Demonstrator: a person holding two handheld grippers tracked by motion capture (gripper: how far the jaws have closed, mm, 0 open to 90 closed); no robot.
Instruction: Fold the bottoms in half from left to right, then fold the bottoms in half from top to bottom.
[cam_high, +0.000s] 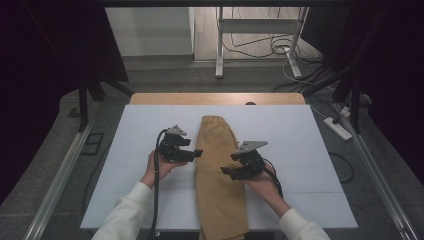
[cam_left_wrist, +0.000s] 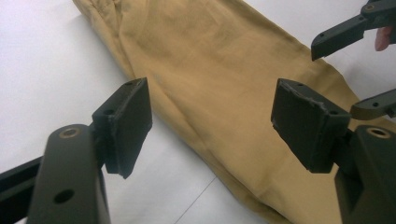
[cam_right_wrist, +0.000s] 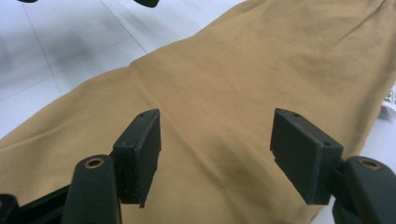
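High view alone shows the trousers (cam_high: 220, 175) overhanging the table (cam_high: 310, 150) edge.

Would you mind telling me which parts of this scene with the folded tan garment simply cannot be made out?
- Tan garment, high view: its near end is cut off by the bottom edge.
- Right tongs, high view: too small to tell whether the pads touch the cloth.
- Left tongs, left gripper view: their height above the cloth cannot be judged.
- White tag, right gripper view: cut off by the right edge, print unreadable.
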